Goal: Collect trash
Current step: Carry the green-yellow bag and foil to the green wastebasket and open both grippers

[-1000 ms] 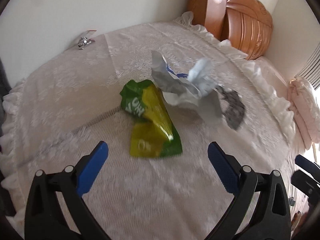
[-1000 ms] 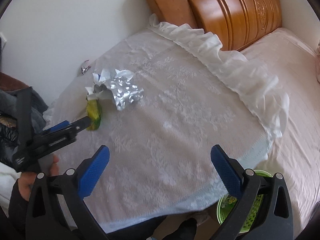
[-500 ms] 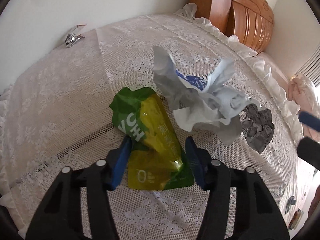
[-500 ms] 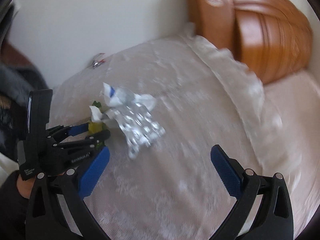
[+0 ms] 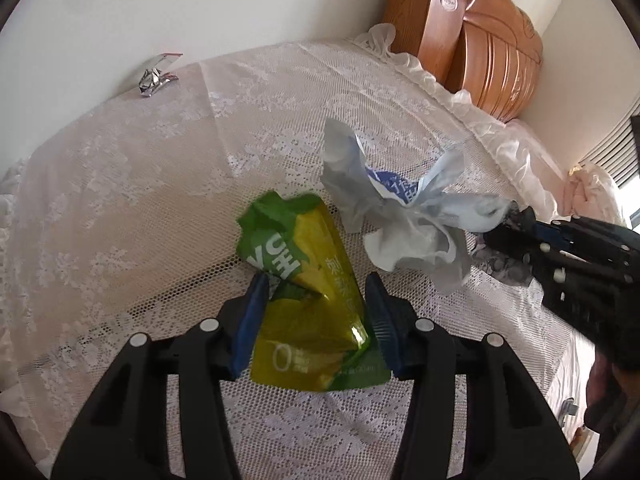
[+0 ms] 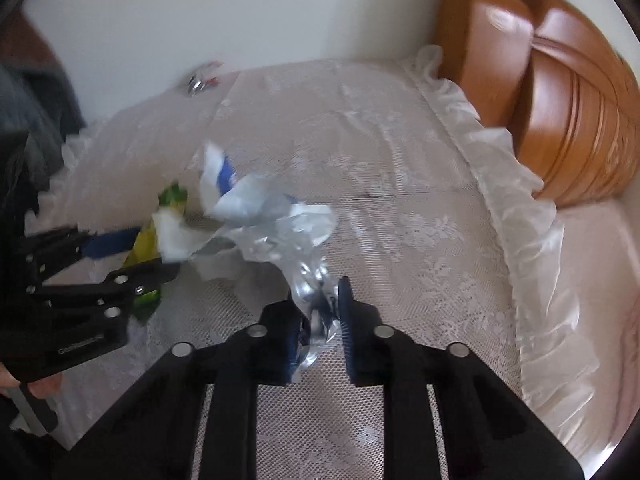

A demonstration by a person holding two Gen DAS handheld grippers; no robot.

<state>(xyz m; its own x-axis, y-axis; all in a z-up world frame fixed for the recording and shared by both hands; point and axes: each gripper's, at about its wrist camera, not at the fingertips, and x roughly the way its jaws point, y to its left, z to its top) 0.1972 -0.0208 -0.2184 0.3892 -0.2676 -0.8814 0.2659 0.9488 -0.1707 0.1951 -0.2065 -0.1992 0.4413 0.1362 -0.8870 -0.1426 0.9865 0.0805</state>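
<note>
Left wrist view: my left gripper (image 5: 316, 312) pinched the green wrapper (image 5: 312, 300) across its long axis; my right gripper (image 6: 320, 312) pinched the foil wrapper (image 6: 308, 280).

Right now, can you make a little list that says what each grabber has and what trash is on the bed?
surface: white lace bedspread
left gripper: closed around the green and yellow snack bag
right gripper: closed on the silver foil wrapper
between them: crumpled white and blue paper wrapper, lying on the bedspread
far trash: small silver wrapper scrap by the wall
background: wooden headboard
</note>
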